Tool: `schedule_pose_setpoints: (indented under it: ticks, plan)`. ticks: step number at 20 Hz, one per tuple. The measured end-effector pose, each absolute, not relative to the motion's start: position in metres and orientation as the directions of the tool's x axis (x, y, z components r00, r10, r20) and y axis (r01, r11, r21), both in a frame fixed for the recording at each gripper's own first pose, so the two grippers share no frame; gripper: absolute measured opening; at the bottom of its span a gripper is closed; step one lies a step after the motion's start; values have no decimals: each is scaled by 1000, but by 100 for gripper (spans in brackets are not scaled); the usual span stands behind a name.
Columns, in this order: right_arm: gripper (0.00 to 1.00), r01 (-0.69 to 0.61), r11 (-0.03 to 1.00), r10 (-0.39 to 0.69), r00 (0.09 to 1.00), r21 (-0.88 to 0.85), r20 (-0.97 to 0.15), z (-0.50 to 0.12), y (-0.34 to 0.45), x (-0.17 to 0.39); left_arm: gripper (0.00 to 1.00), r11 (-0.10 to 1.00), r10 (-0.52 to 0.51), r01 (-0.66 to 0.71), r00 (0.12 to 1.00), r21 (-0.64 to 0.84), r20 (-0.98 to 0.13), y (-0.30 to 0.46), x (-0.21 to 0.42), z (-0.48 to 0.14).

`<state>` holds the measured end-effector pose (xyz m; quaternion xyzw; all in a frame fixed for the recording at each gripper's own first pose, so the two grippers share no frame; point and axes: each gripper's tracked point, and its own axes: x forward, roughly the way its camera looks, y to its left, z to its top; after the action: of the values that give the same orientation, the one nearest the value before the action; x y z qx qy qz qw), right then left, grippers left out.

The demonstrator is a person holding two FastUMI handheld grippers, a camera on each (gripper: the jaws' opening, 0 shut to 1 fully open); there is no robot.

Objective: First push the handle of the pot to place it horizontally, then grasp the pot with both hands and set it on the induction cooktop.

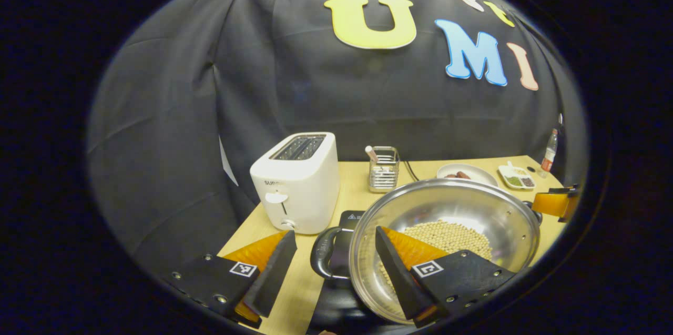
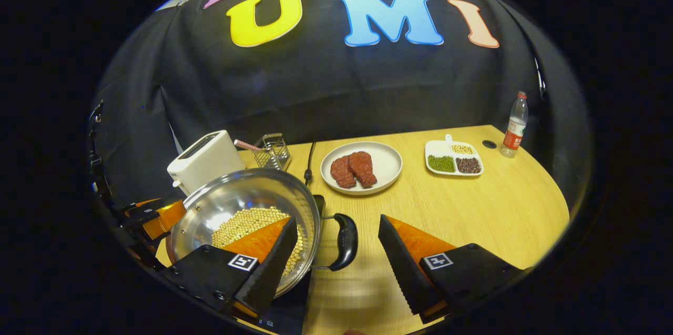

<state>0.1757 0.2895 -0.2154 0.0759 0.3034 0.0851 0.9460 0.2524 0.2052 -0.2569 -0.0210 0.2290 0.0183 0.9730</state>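
**Straddling both pot handles, jaws wide**

Starting at the left gripper point(image 1: 336, 266): its jaws stand wide open and hold nothing. The black loop handle point(image 1: 327, 260) of the pot point(image 1: 447, 209) sits in the gap between the two fingers, with no finger pressing on it; the right-hand finger lies over the pot's rim and above the pale beans point(image 1: 452, 237) in its bottom. That placement reads as a set-up for closing on the handle, since the loop is the only part narrow enough to pinch.

The right gripper point(image 2: 336, 256) mirrors it. Its jaws are also spread wide and empty, the other handle point(image 2: 344, 240) lies between the fingers (nearer the left one), and that left finger overlaps the rim and the beans. In this view the left gripper shows just beyond the pot's far side.

Both handles look level with the rim, so the pushing step seems done and the two-handed grasp looks like the one in hand. A dark flat slab under and just beyond the pot appears to be the induction cooktop point(image 1: 349, 216); whether the pot already rests on it I cannot tell.

Further out from the jaws stand a white toaster point(image 1: 297, 180), a wire holder point(image 1: 384, 169), a plate with meat point(image 2: 362, 166), a divided dish point(image 2: 454, 158) and a bottle point(image 2: 515, 124), all well apart from the pot.
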Motion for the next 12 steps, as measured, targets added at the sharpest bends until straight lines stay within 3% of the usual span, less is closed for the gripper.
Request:
schedule_pose_setpoints:
  ticks: [2,3,12]
  plan:
    - [93,-117,976,196,833,181,-517,-196,272,172,89,998,29,-46,916,-34,-400,196,245,-233]
    - [98,-117,978,191,844,174,-501,-188,262,171,89,998,32,-49,926,-35,-376,190,242,-222]
    - [98,-130,987,154,925,89,-347,-133,160,138,90,995,41,-62,970,-80,-239,103,187,-138]
